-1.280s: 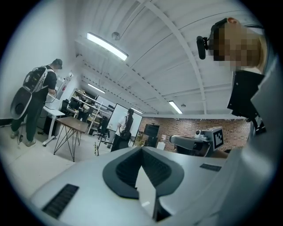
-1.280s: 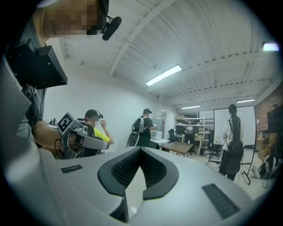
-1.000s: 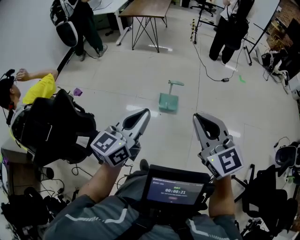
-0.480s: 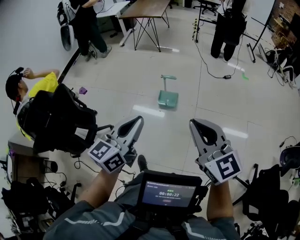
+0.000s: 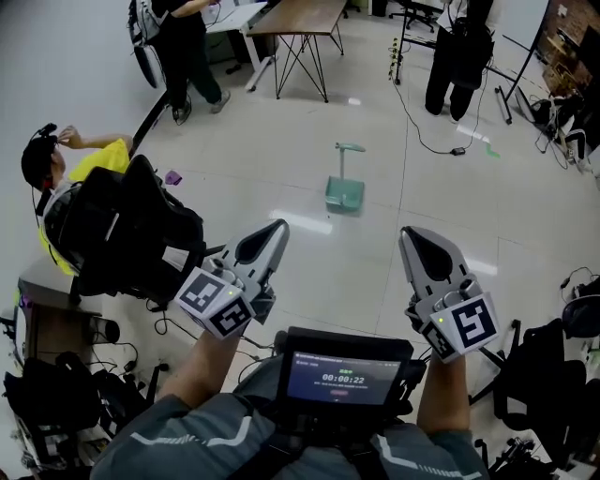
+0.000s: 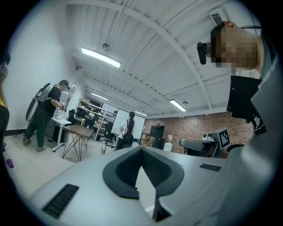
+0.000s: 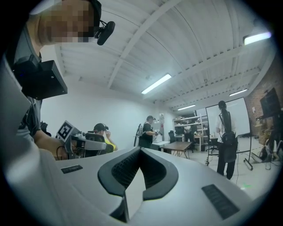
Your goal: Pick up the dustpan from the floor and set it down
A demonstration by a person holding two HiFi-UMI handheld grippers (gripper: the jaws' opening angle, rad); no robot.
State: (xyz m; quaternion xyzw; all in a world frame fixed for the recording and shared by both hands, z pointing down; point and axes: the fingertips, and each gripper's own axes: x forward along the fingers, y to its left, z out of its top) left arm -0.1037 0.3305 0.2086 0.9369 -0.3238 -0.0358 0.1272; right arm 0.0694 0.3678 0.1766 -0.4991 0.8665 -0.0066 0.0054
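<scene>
The room is a big open workshop with a pale tiled floor (image 5: 281, 178) catching the ceiling lights. A table (image 5: 300, 14) on thin metal legs is standing at the far end, two people are standing near it, and someone in a yellow top (image 5: 92, 167) is sitting off to the left.

The green dustpan (image 5: 344, 190) is resting on the floor in the open middle, its handle sticking up. It is lying well ahead of the person wearing the rig, roughly in line with the gap between the two tools.

The left gripper (image 5: 278, 228) and the right gripper (image 5: 412, 236) are both being held out level above the floor. Each one's jaws are pressed together at the tips with nothing between them.

To my eye this is fitting two stages equally. Either the dustpan is waiting on the floor to be picked up, or it is sitting where it was set down with the tools clear of it. Nothing here is settling which, so I am not naming a next move. What is plain is that neither tool is gripping or touching the dustpan.
</scene>
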